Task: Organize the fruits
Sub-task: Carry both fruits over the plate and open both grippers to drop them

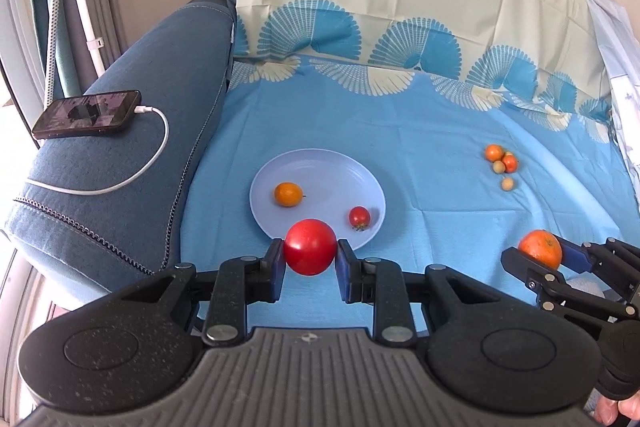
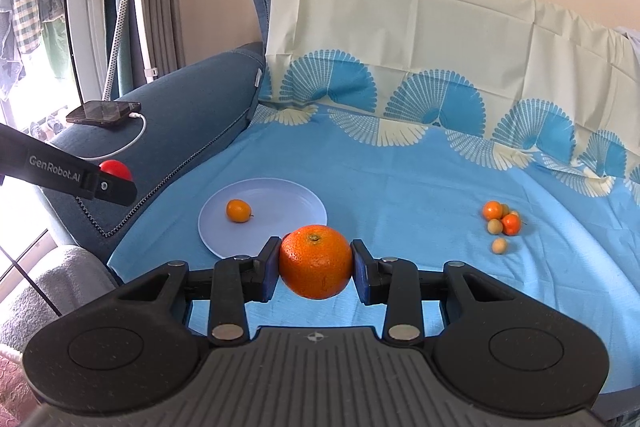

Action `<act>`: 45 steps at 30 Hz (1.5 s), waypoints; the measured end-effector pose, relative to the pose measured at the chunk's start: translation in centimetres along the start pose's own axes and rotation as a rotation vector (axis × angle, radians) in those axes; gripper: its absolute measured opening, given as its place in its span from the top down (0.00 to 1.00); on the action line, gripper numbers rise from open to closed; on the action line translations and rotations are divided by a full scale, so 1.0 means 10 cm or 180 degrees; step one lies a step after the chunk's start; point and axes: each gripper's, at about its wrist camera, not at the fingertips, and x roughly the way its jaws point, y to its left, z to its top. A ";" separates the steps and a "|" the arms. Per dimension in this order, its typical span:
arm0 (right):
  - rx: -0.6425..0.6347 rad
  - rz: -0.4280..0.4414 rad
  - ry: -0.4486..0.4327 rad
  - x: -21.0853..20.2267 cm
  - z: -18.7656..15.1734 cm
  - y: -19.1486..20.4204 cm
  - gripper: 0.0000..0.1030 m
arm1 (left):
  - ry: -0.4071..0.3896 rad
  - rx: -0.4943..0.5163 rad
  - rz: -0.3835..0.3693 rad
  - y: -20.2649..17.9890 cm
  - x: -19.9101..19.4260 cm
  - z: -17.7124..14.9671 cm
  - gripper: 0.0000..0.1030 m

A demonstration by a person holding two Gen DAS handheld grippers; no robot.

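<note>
**A:** Where do you stand? Your left gripper has its fingers closed on the red tomato, held in the air just at the near rim of the pale blue plate. Your right gripper has its fingers clamped on the orange, also lifted clear of the blue bedsheet and well to the right of the plate.

**B:** So you are mid-carry with both hands — the gathering step, I judge. The plate already holds a kumquat and a cherry tomato.

**A:** Then your next move calls for bringing the tomato forward over a bare part of the plate, lowering it and parting the fingers gently. It is smooth, glossy and round, so it will likely roll if dropped from any height.

**B:** The orange is dimpled and matte, a firmer grip, but it is the widest piece. Leave room for it; the plate is shallow with only a low rim.

**A:** And the little cluster of small fruits — orange and pale tan balls — lies on the sheet far right, untouched. The sheet is soft cloth with creases, so you should expect those to shift when nudged.

**B:** Mind the phone and its white cable on the denim-blue sofa arm to your left.
</note>
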 end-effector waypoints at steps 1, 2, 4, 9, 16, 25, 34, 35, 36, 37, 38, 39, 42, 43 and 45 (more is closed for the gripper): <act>0.0004 -0.0002 0.0009 0.02 0.00 0.00 0.63 | 0.0005 -0.0001 0.0003 0.01 0.02 0.02 0.72; 0.0008 -0.0003 0.0020 0.04 0.01 -0.01 0.63 | 0.0012 0.0001 0.0010 0.01 0.05 0.04 0.72; 0.0005 -0.0007 0.0041 0.10 0.02 -0.01 0.63 | 0.0018 0.0002 0.0028 0.03 0.11 0.09 0.72; -0.0034 0.0009 0.0080 0.30 0.07 -0.03 0.63 | 0.0044 0.0047 0.0084 0.04 0.33 0.23 0.72; -0.0036 0.0083 0.0178 0.77 0.15 -0.04 0.63 | 0.0143 0.0056 0.0143 0.05 0.85 0.46 0.72; -0.0128 0.0170 0.0332 1.48 0.24 -0.01 0.63 | 0.0386 0.0114 0.0130 0.08 1.58 0.60 0.72; -0.0279 0.0286 0.0551 2.19 0.21 0.12 0.63 | 0.0573 0.0130 0.0262 0.21 2.26 0.61 0.72; -0.0297 0.0301 0.0569 2.25 0.21 0.14 0.63 | 0.0585 0.0148 0.0283 0.21 2.32 0.61 0.72; -0.0309 0.0315 0.0581 2.30 0.20 0.17 0.63 | 0.0592 0.0163 0.0297 0.22 2.36 0.61 0.72; -0.0331 0.0326 0.0595 2.36 0.20 0.19 0.63 | 0.0596 0.0178 0.0315 0.23 2.41 0.61 0.72; -0.0355 0.0331 0.0612 2.41 0.20 0.21 0.63 | 0.0606 0.0196 0.0333 0.24 2.44 0.62 0.71; -0.0374 0.0340 0.0623 2.46 0.19 0.24 0.63 | 0.0609 0.0213 0.0331 0.25 2.47 0.62 0.71; -0.0439 0.0368 0.0659 2.55 0.19 0.29 0.62 | 0.0538 0.0296 0.0267 0.26 2.48 0.62 0.44; -0.0464 0.0397 0.0677 2.57 0.20 0.31 0.62 | 0.0490 0.0308 0.0274 0.25 2.45 0.62 0.11; -0.0498 0.0435 0.0704 2.59 0.22 0.34 0.58 | 0.0314 0.0275 0.0311 0.27 2.35 0.61 0.00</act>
